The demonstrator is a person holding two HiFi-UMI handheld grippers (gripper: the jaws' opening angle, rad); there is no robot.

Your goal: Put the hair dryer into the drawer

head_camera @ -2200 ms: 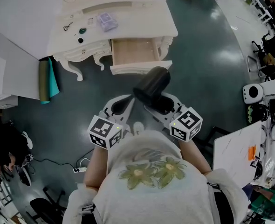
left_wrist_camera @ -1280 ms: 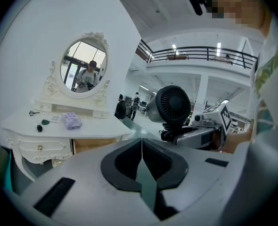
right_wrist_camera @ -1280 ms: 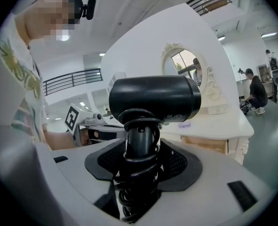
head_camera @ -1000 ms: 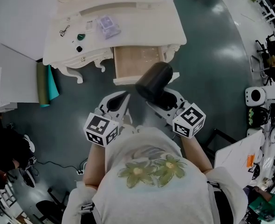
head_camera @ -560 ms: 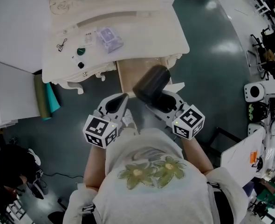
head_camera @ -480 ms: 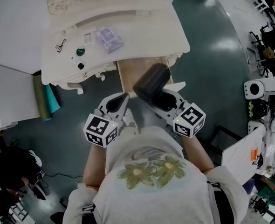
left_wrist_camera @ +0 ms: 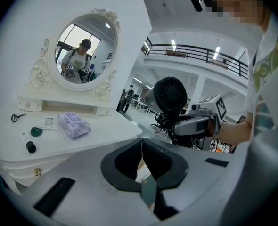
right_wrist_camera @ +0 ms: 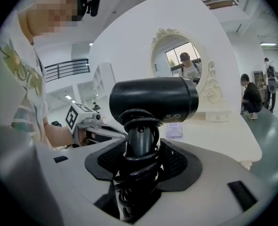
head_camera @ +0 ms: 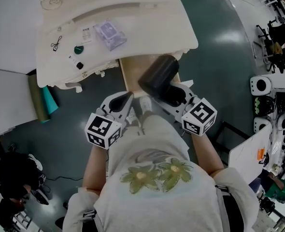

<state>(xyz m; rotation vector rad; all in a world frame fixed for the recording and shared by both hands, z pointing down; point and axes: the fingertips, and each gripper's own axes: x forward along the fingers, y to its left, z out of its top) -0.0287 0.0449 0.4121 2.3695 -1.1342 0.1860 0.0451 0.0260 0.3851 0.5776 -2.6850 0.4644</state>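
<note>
A black hair dryer (head_camera: 158,75) with its cord wound round the handle stands up from my right gripper (head_camera: 170,94), which is shut on the handle. The dryer hangs over the front part of the open wooden drawer (head_camera: 132,76) of the white dressing table (head_camera: 147,18). In the right gripper view the dryer (right_wrist_camera: 153,100) fills the middle, barrel lying across, handle down between the pads of the right gripper (right_wrist_camera: 141,147). My left gripper (head_camera: 125,100) is shut and holds nothing, left of the dryer at the drawer front. The left gripper view shows the left gripper's (left_wrist_camera: 141,142) jaws together and the dryer's rear grille (left_wrist_camera: 169,95).
On the tabletop lie a purple packet (head_camera: 107,32), a green knob (head_camera: 77,49), a small dark bottle (head_camera: 79,65) and a hair clip (head_camera: 55,43). An oval mirror (left_wrist_camera: 85,51) stands behind. A teal roll (head_camera: 46,100) leans left of the table. White equipment (head_camera: 263,86) stands right.
The person has stepped closer to the table. The dryer, earlier short of the drawer front, now hangs over the open drawer. Both grippers keep their states.
</note>
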